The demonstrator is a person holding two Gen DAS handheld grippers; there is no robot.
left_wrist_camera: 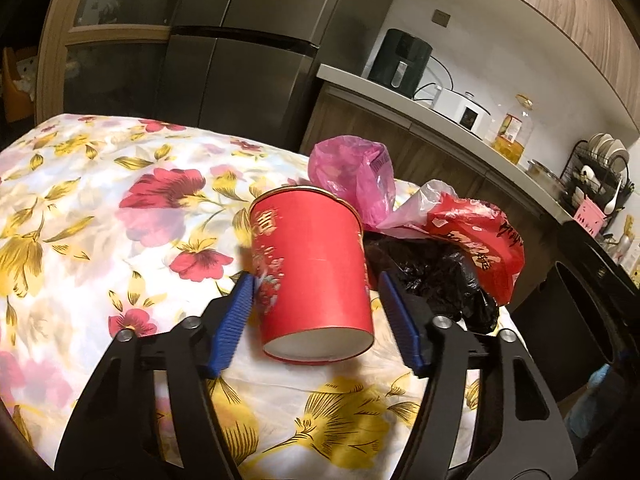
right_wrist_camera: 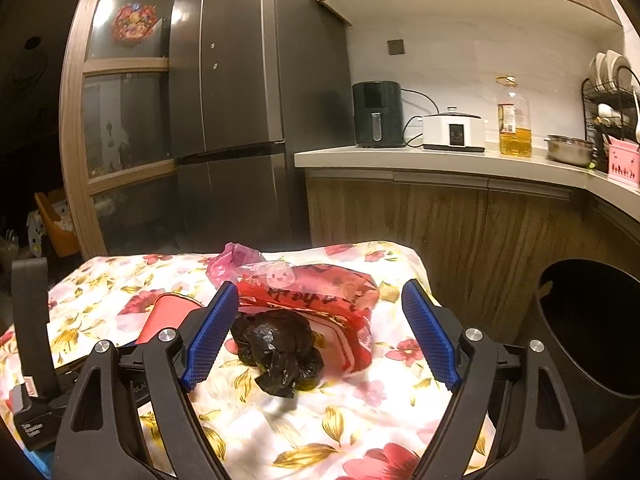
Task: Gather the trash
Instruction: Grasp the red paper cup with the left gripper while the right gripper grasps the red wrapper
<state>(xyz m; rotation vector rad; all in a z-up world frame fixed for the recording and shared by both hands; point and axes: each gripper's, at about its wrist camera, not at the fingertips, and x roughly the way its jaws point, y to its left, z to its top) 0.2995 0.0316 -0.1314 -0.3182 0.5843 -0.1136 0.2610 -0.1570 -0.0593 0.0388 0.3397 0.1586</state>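
Red paper cup [left_wrist_camera: 314, 276] lies on its side on the floral tablecloth [left_wrist_camera: 100, 208], its base toward our left gripper [left_wrist_camera: 316, 292]. That gripper's jaws are spread wide on either side of the cup; the blue pads [left_wrist_camera: 234, 320] look just clear of its wall, so we have hold of nothing. Right behind the cup sits a pink plastic bag [left_wrist_camera: 354, 178], and to its right a crumpled black bag [left_wrist_camera: 434, 276] with a red printed bag [left_wrist_camera: 476, 240] touching it from behind.

From the right wrist we see the right gripper [right_wrist_camera: 316, 310] also wide open and empty, jaws straddling the black bag [right_wrist_camera: 276, 344], which lies on the cloth [right_wrist_camera: 304, 432] just ahead of the pads. The red printed bag [right_wrist_camera: 320, 296] is behind it, the pink bag [right_wrist_camera: 234, 262] further back, and the cup [right_wrist_camera: 168, 316] to the left. Black trash bin [right_wrist_camera: 588, 332] stands on the floor just beside the table's right edge.
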